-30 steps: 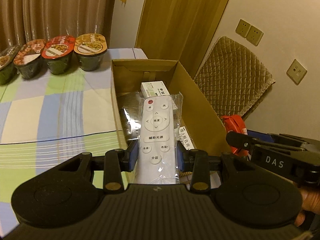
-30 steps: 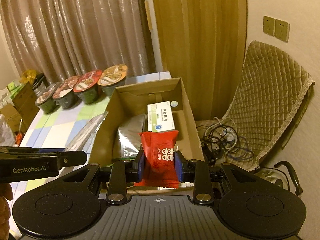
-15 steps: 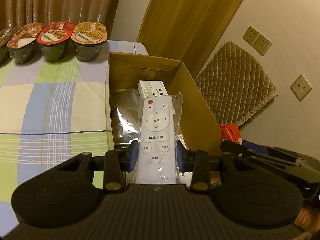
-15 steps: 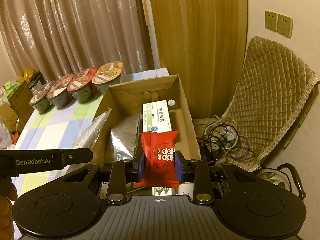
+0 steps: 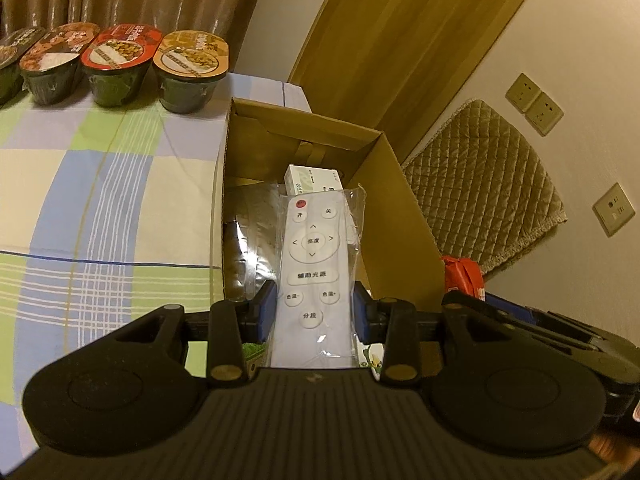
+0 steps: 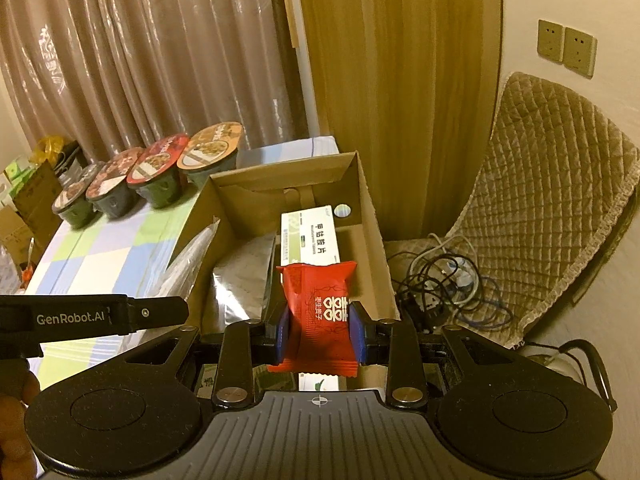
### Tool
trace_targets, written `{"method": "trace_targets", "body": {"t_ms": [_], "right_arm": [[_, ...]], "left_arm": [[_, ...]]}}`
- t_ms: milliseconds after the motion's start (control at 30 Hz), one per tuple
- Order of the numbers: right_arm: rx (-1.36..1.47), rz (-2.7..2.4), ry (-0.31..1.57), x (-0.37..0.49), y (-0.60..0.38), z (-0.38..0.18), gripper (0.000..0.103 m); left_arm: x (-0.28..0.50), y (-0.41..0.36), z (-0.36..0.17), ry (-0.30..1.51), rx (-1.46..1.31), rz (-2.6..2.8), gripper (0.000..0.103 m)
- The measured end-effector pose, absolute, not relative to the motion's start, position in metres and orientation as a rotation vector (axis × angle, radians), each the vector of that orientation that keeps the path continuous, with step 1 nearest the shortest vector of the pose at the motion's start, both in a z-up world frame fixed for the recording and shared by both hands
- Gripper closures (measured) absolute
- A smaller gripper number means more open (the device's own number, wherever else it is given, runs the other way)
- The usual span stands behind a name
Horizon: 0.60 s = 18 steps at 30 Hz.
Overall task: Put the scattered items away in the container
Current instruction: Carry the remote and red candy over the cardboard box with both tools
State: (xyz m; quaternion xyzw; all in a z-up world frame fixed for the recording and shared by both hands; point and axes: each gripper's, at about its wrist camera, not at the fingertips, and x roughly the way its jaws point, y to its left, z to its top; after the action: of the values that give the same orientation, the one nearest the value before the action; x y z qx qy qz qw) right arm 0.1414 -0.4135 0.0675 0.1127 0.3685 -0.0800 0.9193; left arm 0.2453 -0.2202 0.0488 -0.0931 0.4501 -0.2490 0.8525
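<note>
Cardboard box, open-topped at the edge of a tabletop draped in checked cloth, waits as two loads hang over it at once: the left claw pinches a white remote control sealed in a clear plastic sleeve, and the right claw clamps a red snack packet printed with a double-happiness mark. Inside the box lie a green-and-white medicine carton and a silver foil bag, with more packaging underneath that is too dark to make out. Four sealed instant-food bowls stand in a row on the cloth, well apart from the box. The risks, judged from this position: the slick sleeve could let the remote slide out before it is low enough, so that it lands hard on the carton or strikes the box wall; the two claws sit close together over the near end, so a careless descent could knock one against the other or catch the rim; and the packet, gripped near the right-hand wall, could fall outside toward the tangled cables on the floor.
</note>
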Motion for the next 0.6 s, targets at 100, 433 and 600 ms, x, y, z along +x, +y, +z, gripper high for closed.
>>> {"method": "trace_targets", "body": {"t_ms": [100,433,600], "right_arm": [[0.229,-0.161,0.758,0.149,-0.414,0.066,0.069],[0.226,-0.152,0.764,0.162,-0.413,0.06,0.069],[0.224,-0.152,0.767,0.165,-0.413,0.058,0.069]], "left_arm": [[0.248,-0.221,0.046,0.949,-0.203,-0.518,0.07],[0.258,-0.223,0.039,0.96,-0.239,-0.503,0.07],[0.262,-0.223,0.037,0.955,-0.246,-0.496,0.07]]}}
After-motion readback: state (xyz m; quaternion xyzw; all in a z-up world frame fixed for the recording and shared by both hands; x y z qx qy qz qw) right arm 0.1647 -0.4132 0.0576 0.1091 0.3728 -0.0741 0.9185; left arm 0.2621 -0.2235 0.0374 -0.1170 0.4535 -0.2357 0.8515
